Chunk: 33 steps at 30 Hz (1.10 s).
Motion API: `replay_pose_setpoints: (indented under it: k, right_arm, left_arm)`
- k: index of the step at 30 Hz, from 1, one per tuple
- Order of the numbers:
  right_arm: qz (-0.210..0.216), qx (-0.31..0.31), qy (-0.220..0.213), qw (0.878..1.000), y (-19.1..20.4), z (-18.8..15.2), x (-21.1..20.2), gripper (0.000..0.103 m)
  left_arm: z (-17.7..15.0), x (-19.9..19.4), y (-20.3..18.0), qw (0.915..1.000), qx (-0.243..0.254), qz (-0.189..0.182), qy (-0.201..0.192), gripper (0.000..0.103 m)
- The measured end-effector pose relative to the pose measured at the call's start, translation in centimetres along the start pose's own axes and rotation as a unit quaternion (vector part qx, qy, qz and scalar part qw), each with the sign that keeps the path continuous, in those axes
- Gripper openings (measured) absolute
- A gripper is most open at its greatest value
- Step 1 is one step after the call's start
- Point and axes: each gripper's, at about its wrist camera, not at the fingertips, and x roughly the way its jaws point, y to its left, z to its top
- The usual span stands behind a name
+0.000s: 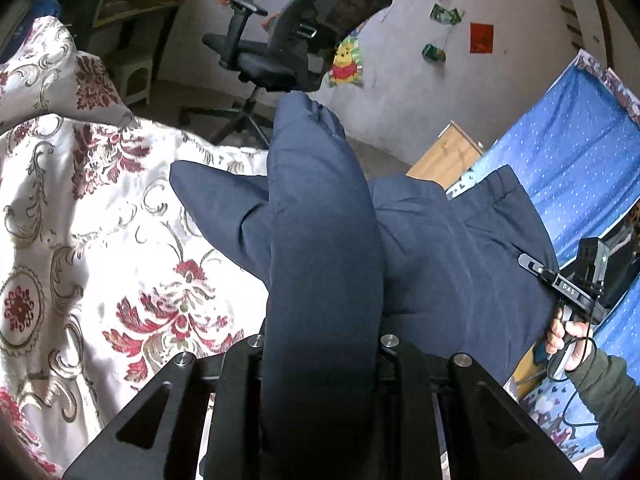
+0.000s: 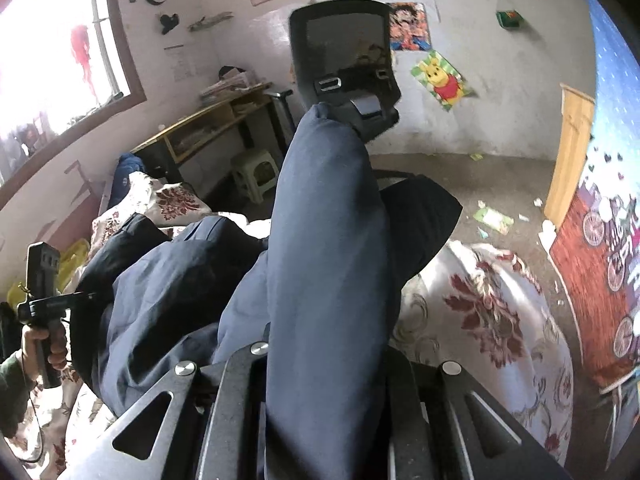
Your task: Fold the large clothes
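Left wrist view: floral bedspread under navy trousers, only partly spread, legs crossed, no neat fold visible. Judged early: flattening and every fold left. Left gripper pinching 1 lifted trouser section. Right wrist view: right gripper pinching another bunched section, raised above the bed. Office chair beyond, by the wall.

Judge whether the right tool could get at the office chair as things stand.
Probably not. The right tool is shut on the trousers, whose bunched cloth fills its jaws and stands between it and the chair, which sits off the bed.
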Motion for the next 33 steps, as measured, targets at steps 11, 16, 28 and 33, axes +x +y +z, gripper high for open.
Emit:
replay_pose_setpoints:
  k: [11, 16, 28, 33]
  right_arm:
    - [-0.03, 0.033, 0.048, 0.998, -3.2, -6.0, 2.8, 0.02]
    - [-0.068, 0.063, 0.074, 0.993, -4.7, -7.0, 3.7, 0.037]
    - [-0.124, 0.044, 0.056, 0.99, -4.8, -8.1, 3.3, 0.089]
    - [-0.136, 0.013, 0.025, 0.99, -3.5, -8.5, 2.2, 0.102]
  left_arm:
    - [-3.8, 2.9, 2.7, 0.9979, -0.03, 0.042, 0.039, 0.022]
    - [-4.1, 3.8, 3.1, 0.9935, -0.052, 0.087, 0.053, 0.038]
    - [-4.8, 3.6, 3.2, 0.9763, -0.104, 0.187, 0.032, 0.073]
    - [-4.7, 2.3, 1.7, 0.9667, -0.095, 0.238, -0.01, 0.088]
